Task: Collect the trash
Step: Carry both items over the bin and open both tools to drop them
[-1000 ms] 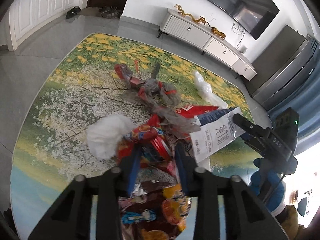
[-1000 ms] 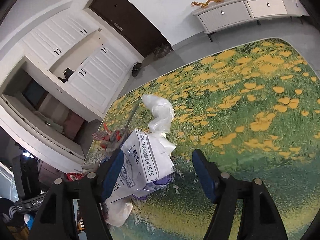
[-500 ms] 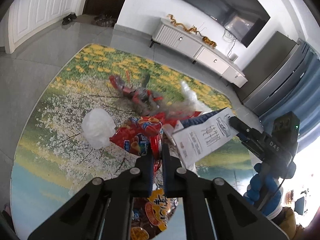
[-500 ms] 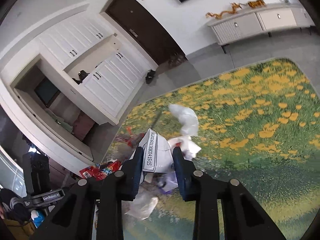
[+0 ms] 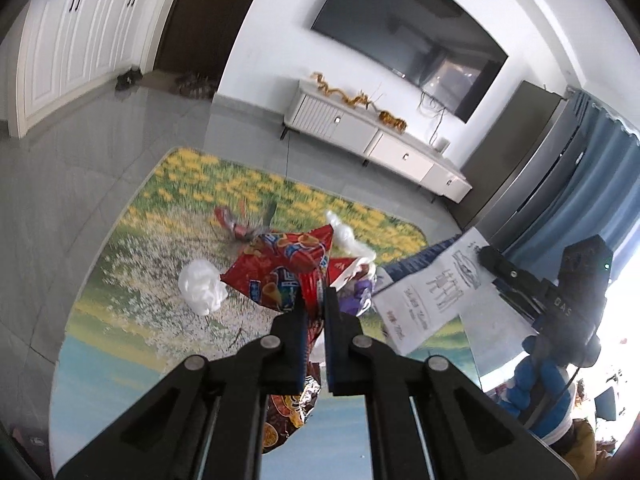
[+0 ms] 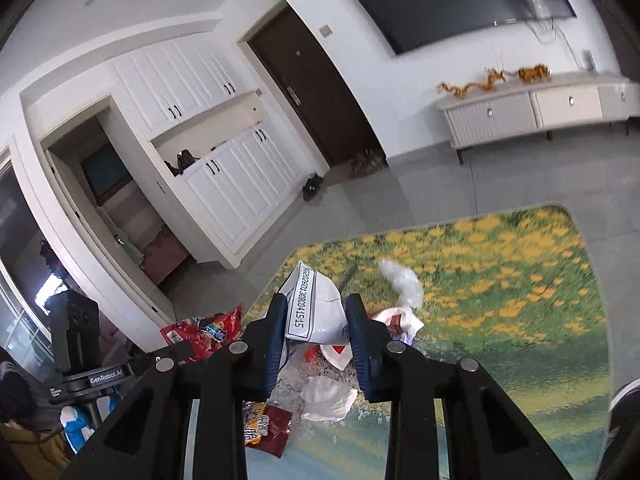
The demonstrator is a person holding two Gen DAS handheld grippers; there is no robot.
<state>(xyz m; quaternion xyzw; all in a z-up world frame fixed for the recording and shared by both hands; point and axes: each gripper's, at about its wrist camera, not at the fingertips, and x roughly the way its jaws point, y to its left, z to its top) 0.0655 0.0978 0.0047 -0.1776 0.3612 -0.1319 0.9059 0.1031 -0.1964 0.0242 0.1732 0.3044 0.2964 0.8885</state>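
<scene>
My left gripper is shut on a red snack bag and holds it lifted above the flowered rug. My right gripper is shut on a white mailer bag with black print, also lifted; the bag and the gripper show at the right of the left wrist view. The red bag also shows at the left of the right wrist view. More trash lies on the rug: a white crumpled bag, a clear plastic bag, white wrappers and a dark red snack packet.
A white TV cabinet stands against the far wall under a TV. White cupboards and a dark door lie beyond grey floor tiles. A blue curtain hangs at right. Shoes sit near the door.
Both grippers closed on their bags and rose from the rug. The red snack bag and the white mailer now hang lifted, and the views tilted up toward the walls.
</scene>
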